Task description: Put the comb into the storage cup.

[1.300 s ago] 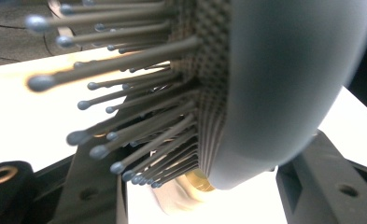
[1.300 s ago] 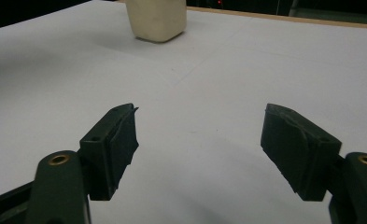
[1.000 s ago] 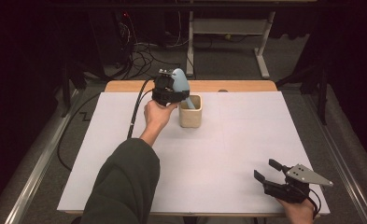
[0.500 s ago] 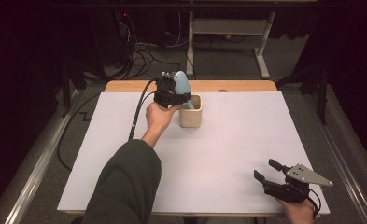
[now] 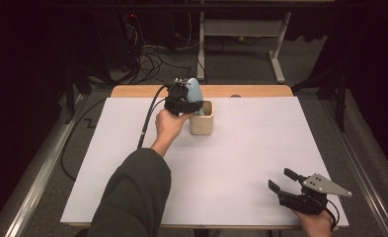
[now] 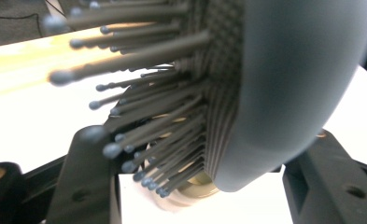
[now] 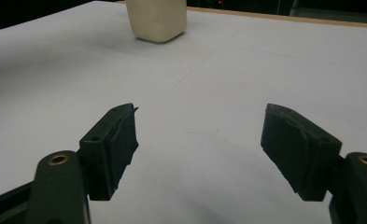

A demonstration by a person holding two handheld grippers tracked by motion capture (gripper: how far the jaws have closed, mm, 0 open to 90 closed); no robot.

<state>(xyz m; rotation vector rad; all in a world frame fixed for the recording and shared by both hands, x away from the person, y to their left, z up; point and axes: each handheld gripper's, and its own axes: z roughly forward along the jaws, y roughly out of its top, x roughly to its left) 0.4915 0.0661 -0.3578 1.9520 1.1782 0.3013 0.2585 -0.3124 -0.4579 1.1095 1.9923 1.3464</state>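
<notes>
**A:** High view first, please: where does the work stand?

**B:** A white table (image 5: 231, 163) with a small cream cup (image 5: 202, 117) toward the far side. A pale blue hairbrush (image 5: 195, 90) stands in the cup, its head rising above the rim. The left gripper (image 5: 184, 101) is at the brush, just beside the cup.

**A:** Is the brush still being gripped?

**B:** The left gripper view looks between the two black jaws. The brush's smooth blue back (image 6: 293, 88) and its grey bristles (image 6: 162, 121) fill the gap. The jaws have just been opening with the brush between them. The right-hand jaw appears clear of the back. On the bristle side the picture is blurred, so contact there is hard to tell, but the hold looks released.

**A:** So the placing is done?

**B:** By my judgement, nearly. The brush sits in the cup, apparently on its own. What remains is drawing the left gripper away without tipping the brush or cup.

**A:** And the other hand?

**B:** The right gripper (image 5: 283, 180) rests near the table's front right corner, well apart from the cup, jaws wide apart, nothing between them.
</notes>
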